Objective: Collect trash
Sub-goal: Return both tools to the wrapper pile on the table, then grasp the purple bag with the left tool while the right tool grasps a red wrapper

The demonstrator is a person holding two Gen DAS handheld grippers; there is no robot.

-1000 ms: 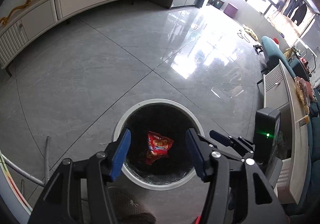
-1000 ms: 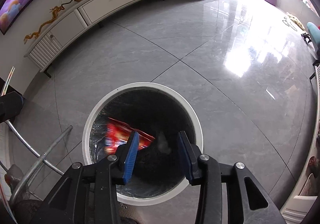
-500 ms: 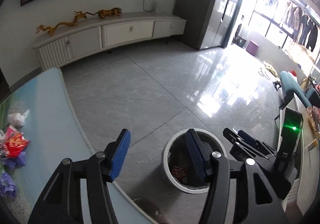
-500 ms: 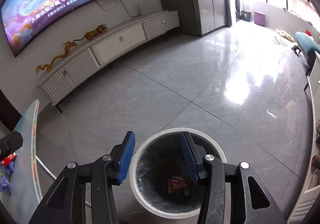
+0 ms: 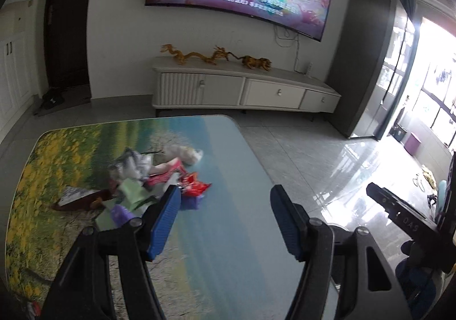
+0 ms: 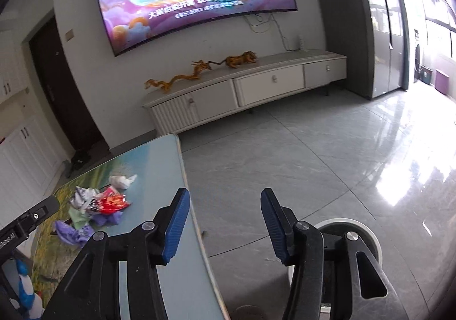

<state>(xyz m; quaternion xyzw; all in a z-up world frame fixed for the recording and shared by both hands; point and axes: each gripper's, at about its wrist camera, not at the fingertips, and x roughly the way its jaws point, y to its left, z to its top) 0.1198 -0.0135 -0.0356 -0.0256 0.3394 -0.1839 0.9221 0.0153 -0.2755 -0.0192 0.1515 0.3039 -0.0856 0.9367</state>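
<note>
— Where is the trash?

— The trash pile (image 5: 154,180) lies left of centre in the left wrist view, on the printed table (image 5: 222,234): a red snack wrapper (image 5: 195,186), a crumpled white tissue (image 5: 185,153), purple and green scraps. In the right wrist view it sits at the lower left.

— And the bin?

— The white-rimmed trash bin (image 6: 370,237) stands on the floor at the lower right of the right view, beside the table.

— The grippers?

— The left gripper (image 5: 225,217) is spread wide, holding nothing, just right of the pile. The right gripper (image 6: 225,223) gapes empty too, over the table edge.
</note>
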